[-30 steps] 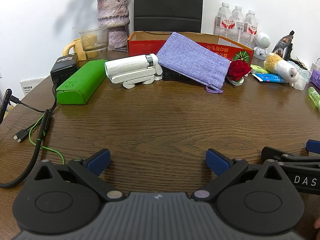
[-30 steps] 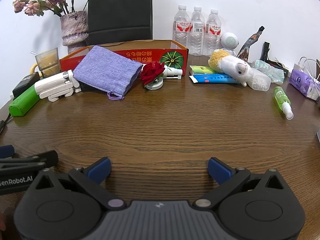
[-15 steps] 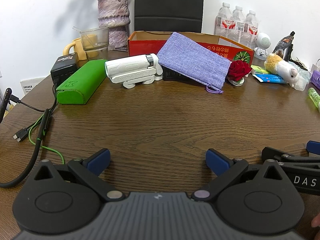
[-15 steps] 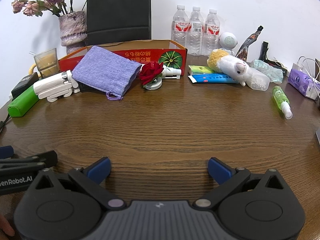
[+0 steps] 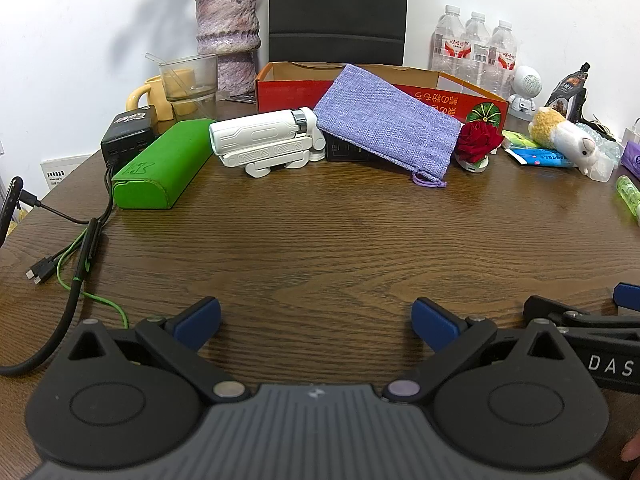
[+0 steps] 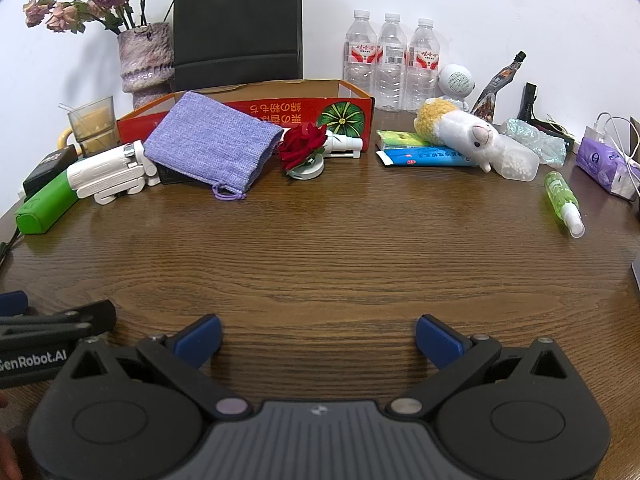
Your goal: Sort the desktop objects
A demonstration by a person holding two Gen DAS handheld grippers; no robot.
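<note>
Looks like a home desk: wooden table [image 6: 320,248] cluttered behind with vase [image 6: 146,62], water bottles [image 6: 390,64], plush toy [image 6: 464,130].

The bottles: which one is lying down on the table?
The green spray bottle, at the table's right side, lies on its side. The three clear water bottles by the back wall all stand upright.

Our right gripper [image 6: 318,338] sits low over the wooden table [image 6: 320,248], jaws spread wide, nothing between them. Far side: purple pouch [image 6: 212,150] leaning on the red box [image 6: 256,110], red rose [image 6: 302,148] beside it, alpaca plush [image 6: 464,130] lying on a blue tube [image 6: 424,158]. Green spray bottle [image 6: 562,200] lies at right.
</note>
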